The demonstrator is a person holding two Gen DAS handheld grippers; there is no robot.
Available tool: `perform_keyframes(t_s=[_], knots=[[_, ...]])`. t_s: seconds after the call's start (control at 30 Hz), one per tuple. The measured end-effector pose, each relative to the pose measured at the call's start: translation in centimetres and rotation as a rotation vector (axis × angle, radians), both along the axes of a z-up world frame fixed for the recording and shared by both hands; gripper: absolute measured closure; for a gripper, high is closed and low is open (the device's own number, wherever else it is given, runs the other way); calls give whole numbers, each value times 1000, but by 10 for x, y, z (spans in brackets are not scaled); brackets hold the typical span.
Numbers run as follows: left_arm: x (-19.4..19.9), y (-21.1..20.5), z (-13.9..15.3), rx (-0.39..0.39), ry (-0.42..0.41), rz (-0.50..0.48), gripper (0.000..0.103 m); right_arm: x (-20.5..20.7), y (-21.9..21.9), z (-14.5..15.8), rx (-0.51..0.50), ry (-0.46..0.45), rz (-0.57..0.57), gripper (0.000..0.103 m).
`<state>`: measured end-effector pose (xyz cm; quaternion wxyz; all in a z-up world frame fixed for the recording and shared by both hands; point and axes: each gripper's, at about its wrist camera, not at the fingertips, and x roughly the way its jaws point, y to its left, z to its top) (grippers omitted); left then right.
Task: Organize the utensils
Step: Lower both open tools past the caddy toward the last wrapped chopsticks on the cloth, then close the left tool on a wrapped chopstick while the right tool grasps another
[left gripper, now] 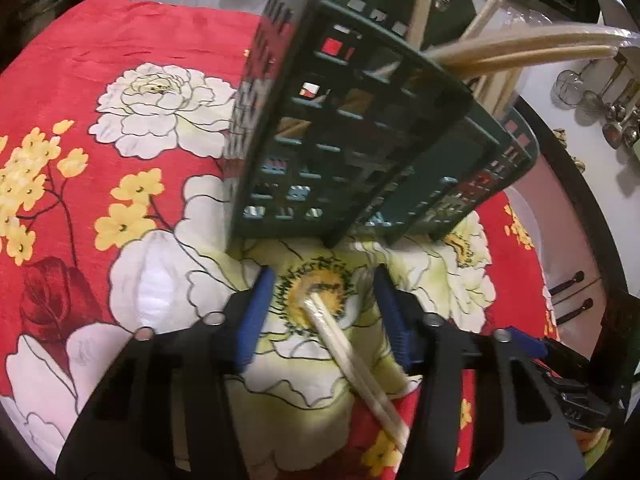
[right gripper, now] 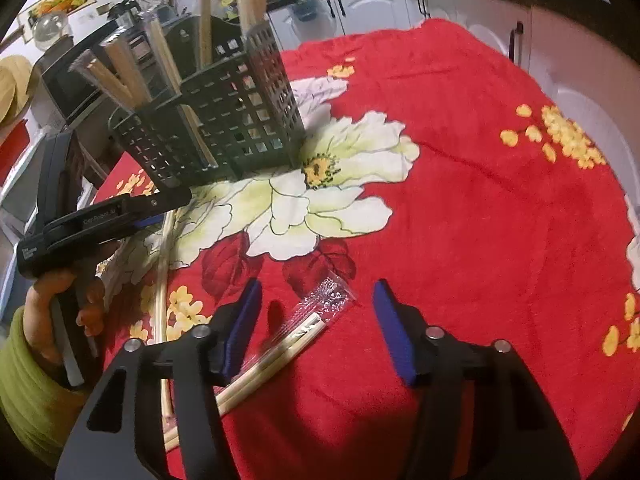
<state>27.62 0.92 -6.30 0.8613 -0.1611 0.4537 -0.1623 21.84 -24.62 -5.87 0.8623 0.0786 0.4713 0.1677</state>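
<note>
In the green caddy (right gripper: 224,120) stand wrapped chopsticks (right gripper: 120,72); both grippers' jaws gape, empty.

A wrapped chopstick pair (left gripper: 352,364) lies flat between the left fingers (left gripper: 256,320), untouched. Another wrapped pair (right gripper: 280,356) lies diagonally beside the right gripper's left finger (right gripper: 240,328). The dark green slotted holder (left gripper: 352,140) stands upright just beyond, holding more chopsticks.

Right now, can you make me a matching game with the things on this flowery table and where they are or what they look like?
Things:
1. dark green plastic utensil basket
2. wrapped pair of pale wooden chopsticks
3. red flowered tablecloth
4. left gripper

Descriptions:
A. covers the table
B. lies flat between the right gripper's blue pads
C. stands upright, holding wooden sticks
D. open over another chopstick pair

Pairs: 1-C, 2-B, 3-A, 4-D
</note>
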Motion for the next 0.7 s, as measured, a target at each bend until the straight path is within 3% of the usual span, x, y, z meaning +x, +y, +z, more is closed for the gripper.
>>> perform_keyframes(t_s=[0.1, 0.23, 0.3, 0.5, 0.7], knots=[[-1, 9, -3, -1, -6, 13, 80, 3, 2, -4, -22, 1, -13, 67], [-1, 21, -6, -28, -7, 27, 89, 4, 4, -5, -3, -3, -4, 95], [-2, 26, -7, -34, -10, 29, 95, 3, 4, -4, 13, -15, -6, 96], [-6, 47, -6, -121, -6, 31, 99, 0, 6, 11, 49, -72, 19, 97], [-24, 64, 20, -131, -84, 30, 100, 2, 17, 34, 64, -141, 52, 97]])
